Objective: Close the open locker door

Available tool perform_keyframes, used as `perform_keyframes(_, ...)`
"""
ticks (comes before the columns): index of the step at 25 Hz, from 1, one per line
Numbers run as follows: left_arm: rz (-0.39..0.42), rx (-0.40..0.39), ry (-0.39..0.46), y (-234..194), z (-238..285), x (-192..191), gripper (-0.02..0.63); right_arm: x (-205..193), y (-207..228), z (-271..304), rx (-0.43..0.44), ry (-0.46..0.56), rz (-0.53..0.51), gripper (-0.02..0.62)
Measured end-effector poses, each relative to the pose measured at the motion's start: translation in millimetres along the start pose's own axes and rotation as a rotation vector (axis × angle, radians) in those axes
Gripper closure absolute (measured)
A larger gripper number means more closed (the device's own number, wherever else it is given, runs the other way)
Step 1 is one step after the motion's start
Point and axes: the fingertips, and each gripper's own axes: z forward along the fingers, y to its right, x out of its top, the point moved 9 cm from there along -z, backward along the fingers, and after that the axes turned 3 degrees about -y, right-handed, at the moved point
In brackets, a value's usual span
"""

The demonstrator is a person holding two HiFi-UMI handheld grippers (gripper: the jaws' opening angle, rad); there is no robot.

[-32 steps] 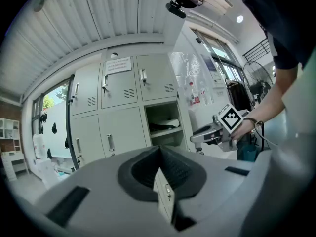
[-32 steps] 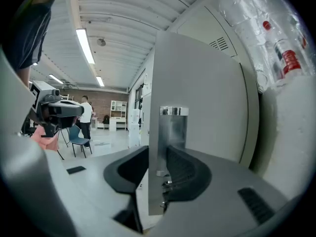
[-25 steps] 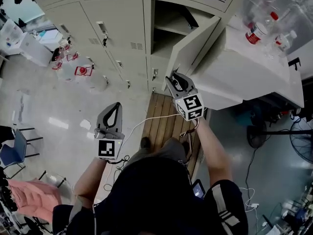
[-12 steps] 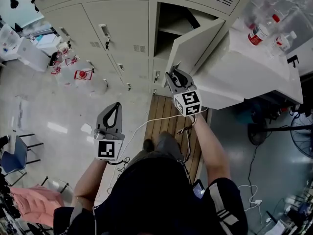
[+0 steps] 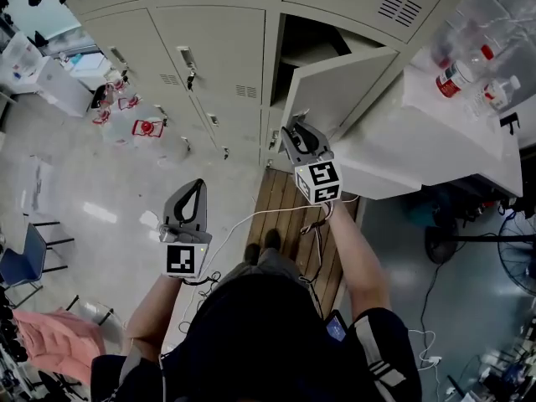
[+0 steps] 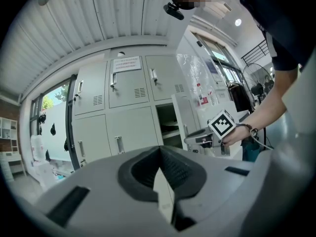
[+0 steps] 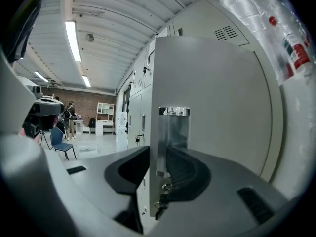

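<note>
Right gripper (image 5: 299, 126) is held far forward on an outstretched arm, roughly level, its jaws clamped on the free edge of the locker door (image 5: 339, 82), which stands half open at the far right. Left gripper (image 5: 198, 187), jaws together and empty, points level at near left, well apart from the lockers (image 5: 209, 48).

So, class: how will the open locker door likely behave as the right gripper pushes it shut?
The locker door looks like thin sheet metal, so probably stiff and light. Hinged at one side, it should swing rather than slide. The right gripper clamps its smooth painted edge, which could slip.
</note>
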Motion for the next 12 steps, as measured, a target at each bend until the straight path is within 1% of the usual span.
perform_keyframes(6, 0.0, 0.048, -0.013, 1, 18, 4, 0.603, 4, 8, 14, 0.058, -0.003, -0.022, 0.494)
perform_keyframes(10, -0.011, 0.08, -0.02, 1, 25, 5, 0.603, 6, 12, 23, 0.078, -0.002, -0.02, 0.499)
perform_keyframes(12, 0.0, 0.091, -0.02, 1, 28, 4, 0.603, 7, 14, 27, 0.086, 0.002, -0.021, 0.501)
